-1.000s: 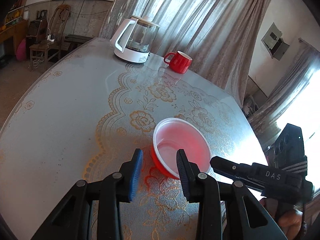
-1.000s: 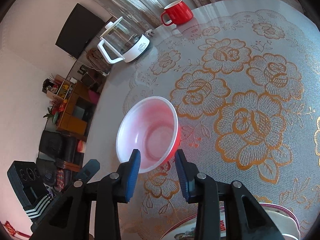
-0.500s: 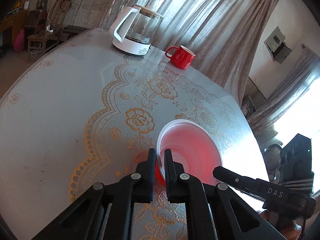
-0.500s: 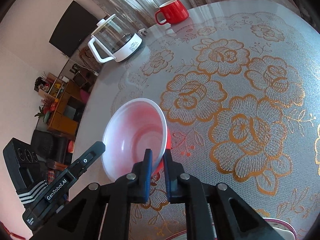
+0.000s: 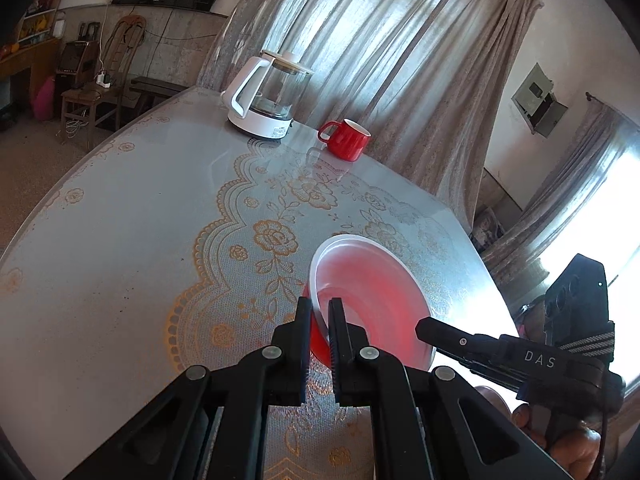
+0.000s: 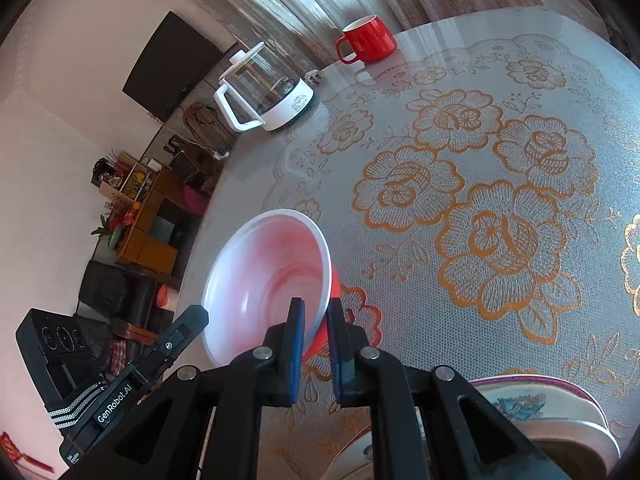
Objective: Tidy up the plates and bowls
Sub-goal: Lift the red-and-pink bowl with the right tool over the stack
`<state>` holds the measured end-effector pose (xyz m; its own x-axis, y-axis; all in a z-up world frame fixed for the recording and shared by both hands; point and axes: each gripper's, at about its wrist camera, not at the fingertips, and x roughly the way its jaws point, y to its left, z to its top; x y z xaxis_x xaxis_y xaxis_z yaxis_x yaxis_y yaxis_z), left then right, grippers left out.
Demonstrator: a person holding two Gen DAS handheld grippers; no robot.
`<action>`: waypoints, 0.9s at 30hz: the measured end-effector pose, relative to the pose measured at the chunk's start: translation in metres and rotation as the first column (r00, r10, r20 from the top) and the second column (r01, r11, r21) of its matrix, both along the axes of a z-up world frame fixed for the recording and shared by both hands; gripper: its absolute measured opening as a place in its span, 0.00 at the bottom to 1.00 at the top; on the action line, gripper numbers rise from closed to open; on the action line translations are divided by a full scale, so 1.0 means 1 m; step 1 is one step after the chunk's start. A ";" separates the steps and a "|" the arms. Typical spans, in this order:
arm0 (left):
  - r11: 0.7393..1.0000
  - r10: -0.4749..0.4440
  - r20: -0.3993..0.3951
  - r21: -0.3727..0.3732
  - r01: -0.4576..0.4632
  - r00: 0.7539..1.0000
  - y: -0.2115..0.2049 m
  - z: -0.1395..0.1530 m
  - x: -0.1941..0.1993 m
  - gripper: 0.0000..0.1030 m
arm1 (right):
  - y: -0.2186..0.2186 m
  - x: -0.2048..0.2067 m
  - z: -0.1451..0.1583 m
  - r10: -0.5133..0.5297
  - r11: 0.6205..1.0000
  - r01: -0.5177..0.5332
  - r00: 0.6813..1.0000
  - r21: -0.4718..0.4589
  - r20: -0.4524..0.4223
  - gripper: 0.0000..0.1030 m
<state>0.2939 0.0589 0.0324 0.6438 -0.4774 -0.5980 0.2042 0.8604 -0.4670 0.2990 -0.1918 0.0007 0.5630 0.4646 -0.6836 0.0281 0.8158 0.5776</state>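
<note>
The left tongs (image 5: pixel 319 320) point forward and down, jaws clamped on a thin rim. The right tongs (image 6: pixel 316 322) angle down likewise, jaws pinched on the opposite edge. A hand (image 5: pixel 568 446) grips the right handle.

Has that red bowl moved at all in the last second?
Yes. The bowl has tipped up off the table, rim swinging toward the kettle side.

One bowl (image 5: pixel 372 312), one mug (image 5: pixel 346 140), one kettle (image 5: pixel 268 96), two grippers.

The lace-patterned table (image 5: pixel 120 216) carries a kettle (image 5: pixel 266 96), red mug (image 5: pixel 347 139) and, seemingly, stacked plates (image 6: pixel 560 412).
</note>
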 end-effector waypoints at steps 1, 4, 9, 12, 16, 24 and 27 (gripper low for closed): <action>1.000 0.001 0.009 0.003 -0.001 1.000 0.000 0.003 -0.006 0.08 | 0.000 -0.004 0.002 0.003 1.000 -0.003 1.000 0.004 0.006 0.10; 1.000 -0.003 0.026 0.005 0.003 1.000 0.001 0.010 -0.023 0.08 | 0.002 -0.019 0.010 0.016 1.000 -0.016 0.999 0.001 0.030 0.10; 1.000 -0.023 0.059 0.011 0.022 0.998 -0.006 0.020 -0.050 0.08 | -0.004 -0.050 0.021 0.000 1.000 0.000 0.998 0.008 0.066 0.10; 0.999 -0.038 0.077 0.012 0.037 0.996 -0.012 0.026 -0.065 0.08 | -0.011 -0.068 0.028 -0.020 1.000 0.018 0.995 0.023 0.095 0.10; 0.998 -0.053 0.087 0.021 0.051 0.995 -0.020 0.029 -0.082 0.08 | -0.018 -0.089 0.035 -0.035 0.999 0.033 0.992 0.023 0.119 0.10; 0.996 -0.092 0.107 0.015 0.091 0.990 -0.034 0.036 -0.112 0.08 | -0.035 -0.129 0.040 -0.070 0.997 0.065 0.986 0.036 0.149 0.10; 0.994 -0.111 0.116 0.017 0.110 0.987 -0.042 0.036 -0.126 0.08 | -0.040 -0.140 0.037 -0.077 0.997 0.074 0.986 0.028 0.149 0.10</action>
